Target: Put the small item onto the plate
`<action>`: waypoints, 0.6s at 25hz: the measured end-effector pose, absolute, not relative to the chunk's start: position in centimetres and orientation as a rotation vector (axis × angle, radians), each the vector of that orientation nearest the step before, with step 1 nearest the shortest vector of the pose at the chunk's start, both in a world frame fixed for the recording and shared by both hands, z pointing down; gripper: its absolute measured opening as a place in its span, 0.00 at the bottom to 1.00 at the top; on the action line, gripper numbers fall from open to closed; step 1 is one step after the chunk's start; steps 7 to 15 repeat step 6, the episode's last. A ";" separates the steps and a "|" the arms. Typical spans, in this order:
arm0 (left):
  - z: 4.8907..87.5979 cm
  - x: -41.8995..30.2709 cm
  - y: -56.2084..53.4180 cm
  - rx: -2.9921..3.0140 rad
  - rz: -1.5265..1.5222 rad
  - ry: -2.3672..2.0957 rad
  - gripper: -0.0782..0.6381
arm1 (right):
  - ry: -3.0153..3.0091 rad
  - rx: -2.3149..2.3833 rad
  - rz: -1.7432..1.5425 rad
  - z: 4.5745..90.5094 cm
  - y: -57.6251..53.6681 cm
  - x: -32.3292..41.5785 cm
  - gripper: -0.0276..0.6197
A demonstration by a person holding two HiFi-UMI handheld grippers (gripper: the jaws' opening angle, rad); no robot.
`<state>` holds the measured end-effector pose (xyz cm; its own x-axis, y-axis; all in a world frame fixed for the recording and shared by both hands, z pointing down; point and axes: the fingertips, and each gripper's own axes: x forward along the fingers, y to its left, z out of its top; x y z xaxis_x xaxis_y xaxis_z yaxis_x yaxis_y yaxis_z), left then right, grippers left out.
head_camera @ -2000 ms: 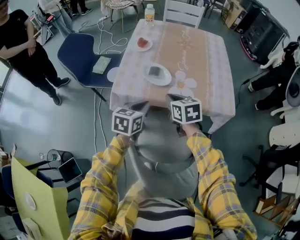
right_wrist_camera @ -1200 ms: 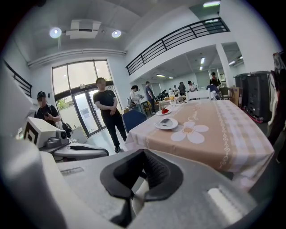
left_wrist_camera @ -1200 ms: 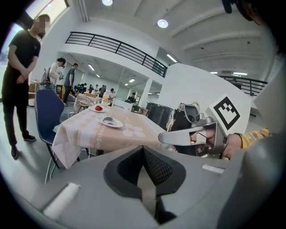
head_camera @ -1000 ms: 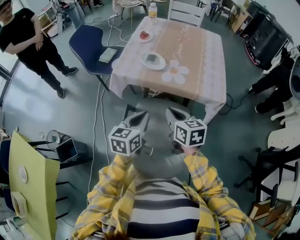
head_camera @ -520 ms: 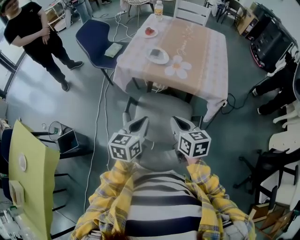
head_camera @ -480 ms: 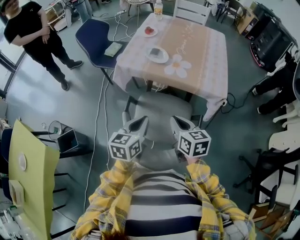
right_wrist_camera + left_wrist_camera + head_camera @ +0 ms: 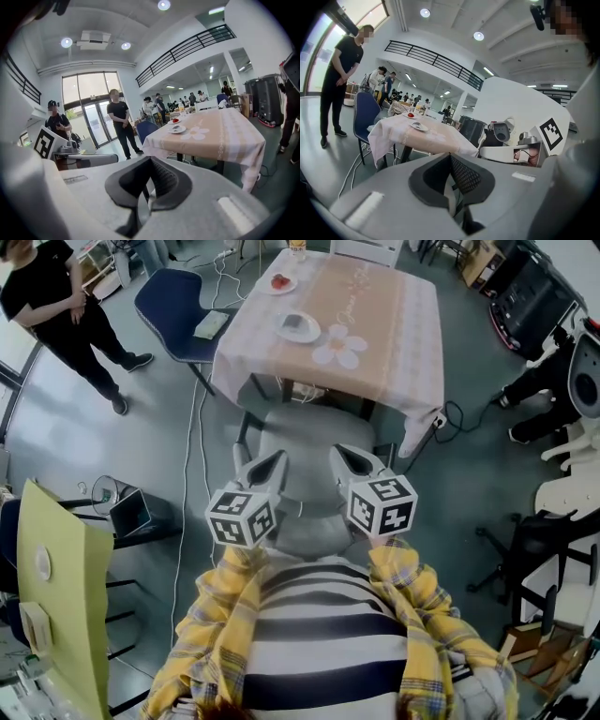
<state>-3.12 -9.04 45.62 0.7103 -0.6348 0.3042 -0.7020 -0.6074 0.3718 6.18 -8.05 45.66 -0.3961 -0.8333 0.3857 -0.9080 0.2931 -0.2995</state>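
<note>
While the person backs off, head view shows the worktop (image 7: 394, 315) farther away than two seconds ago, with a grey chair (image 7: 309, 437) now in between. The dark small item (image 7: 295, 322) sits on the plate (image 7: 313, 332), so the task looks done.

Left gripper view: left gripper (image 7: 451, 161) jaws together, empty.

Right gripper view: right gripper (image 7: 150, 161) same, closed on nothing.

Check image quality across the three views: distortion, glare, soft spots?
Head view: strong fisheye, flat bluish light, table small at the top edge. Left gripper view: black round vignette, ceiling lamps blown out, left tongs slightly soft up close. Right gripper view: same vignette, glazed entrance glaring behind a bystander.
</note>
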 end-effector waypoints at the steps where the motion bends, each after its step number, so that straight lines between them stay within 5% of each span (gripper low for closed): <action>1: 45.6 -3.1 -9.0 2.452 0.194 -1.025 0.11 | -2.401 1.630 0.710 45.5 -8.0 6.2 0.04; 15: 45.1 -2.9 -9.1 2.464 0.185 -1.032 0.11 | -2.419 1.630 0.698 45.1 -8.0 6.3 0.04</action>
